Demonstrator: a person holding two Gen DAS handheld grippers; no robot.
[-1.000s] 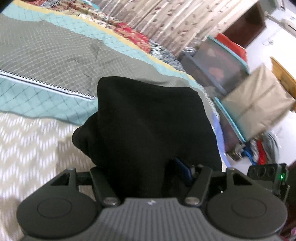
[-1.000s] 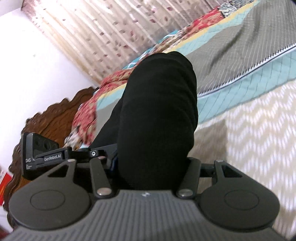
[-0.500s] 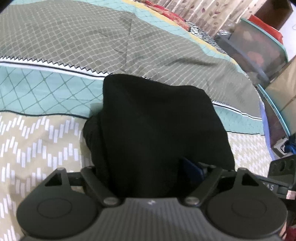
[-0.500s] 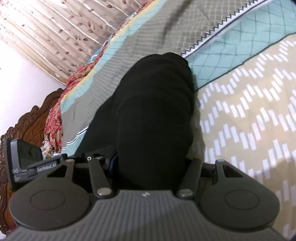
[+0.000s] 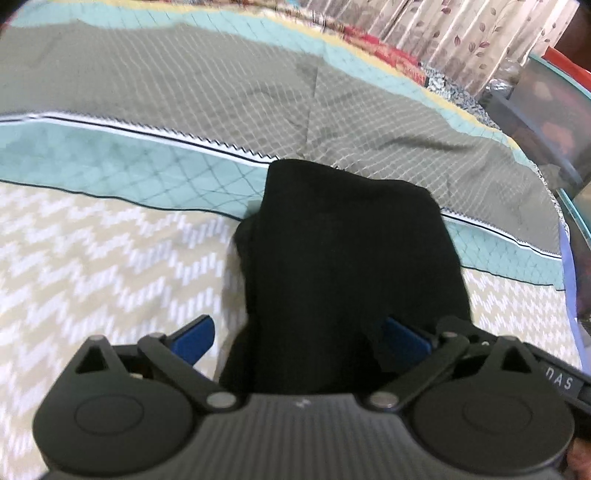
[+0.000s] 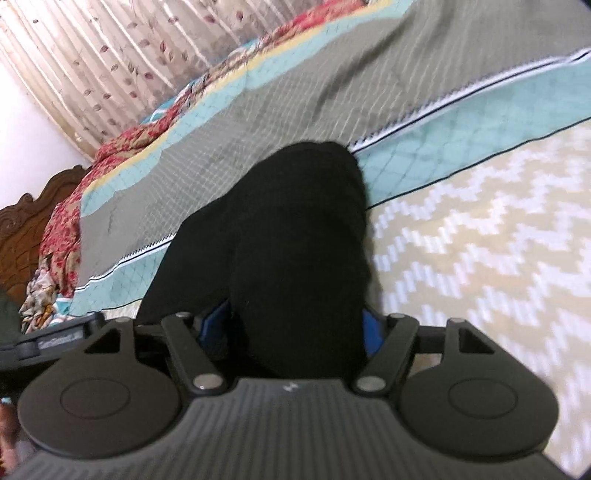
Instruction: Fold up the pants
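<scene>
Left wrist view shows the left gripper point(image 5: 299, 338) tilted down over a bed, its jaws opening: the blue pad on the left stands clear of the cloth, and the blue pad on the right sits at the cloth's edge without visibly squeezing it. Between them lie the black pants point(image 5: 351, 258), folded into a thick bundle that rests on the patterned bedspread point(image 5: 110, 258), stretching from the beige zigzag band across the teal band to the edge of the grey diamond-quilted band. Floral curtains point(image 5: 461, 33) hang beyond the bed.

Right wrist view has the right gripper point(image 6: 295, 328) with jaws opening too; the pants point(image 6: 295, 240) fill the gap, and the blue pads point(image 6: 371, 330) sit right against the fabric on both sides, so whether they still press cannot be told. A carved wooden headboard point(image 6: 33, 210) stands at the far left.
</scene>
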